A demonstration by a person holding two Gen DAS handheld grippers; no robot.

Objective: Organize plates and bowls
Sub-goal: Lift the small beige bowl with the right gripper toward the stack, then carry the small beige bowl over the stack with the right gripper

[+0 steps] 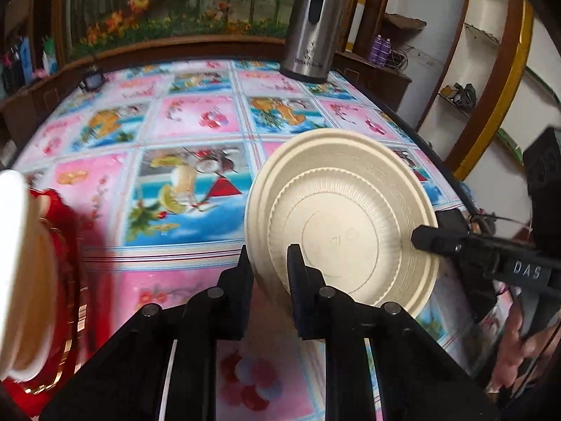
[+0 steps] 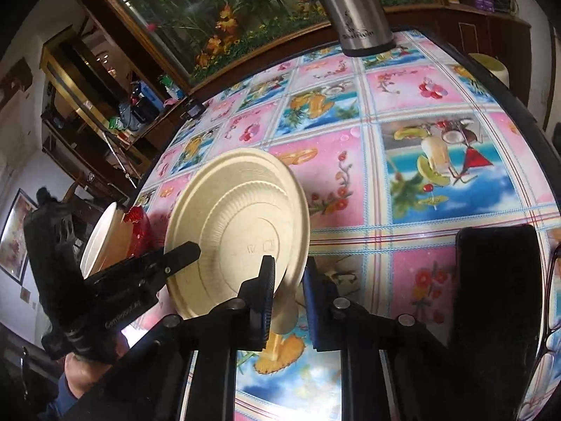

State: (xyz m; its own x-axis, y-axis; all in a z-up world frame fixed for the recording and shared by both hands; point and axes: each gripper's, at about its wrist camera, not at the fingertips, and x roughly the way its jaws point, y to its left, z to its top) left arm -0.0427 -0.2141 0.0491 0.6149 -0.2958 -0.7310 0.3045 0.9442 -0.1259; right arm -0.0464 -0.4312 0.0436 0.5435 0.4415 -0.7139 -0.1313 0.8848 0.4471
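Note:
A cream paper plate (image 1: 347,217) is held upright on its edge above the table, its underside facing both cameras; it also shows in the right wrist view (image 2: 238,224). My left gripper (image 1: 270,263) is shut on its near rim. My right gripper (image 2: 287,277) is shut on the opposite rim and shows at the right in the left wrist view (image 1: 426,240). The left gripper appears at the left in the right wrist view (image 2: 189,249). More cream plates (image 1: 21,273) stand on edge in a red rack (image 1: 70,245) at the left, also in the right wrist view (image 2: 101,242).
The table carries a pink and blue fruit-pattern cloth (image 1: 196,182). A steel thermos jug (image 1: 312,24) stands at the far edge. A black phone (image 2: 498,280) lies near right. A small dark object (image 1: 93,80) sits at the far left. Shelves stand beyond.

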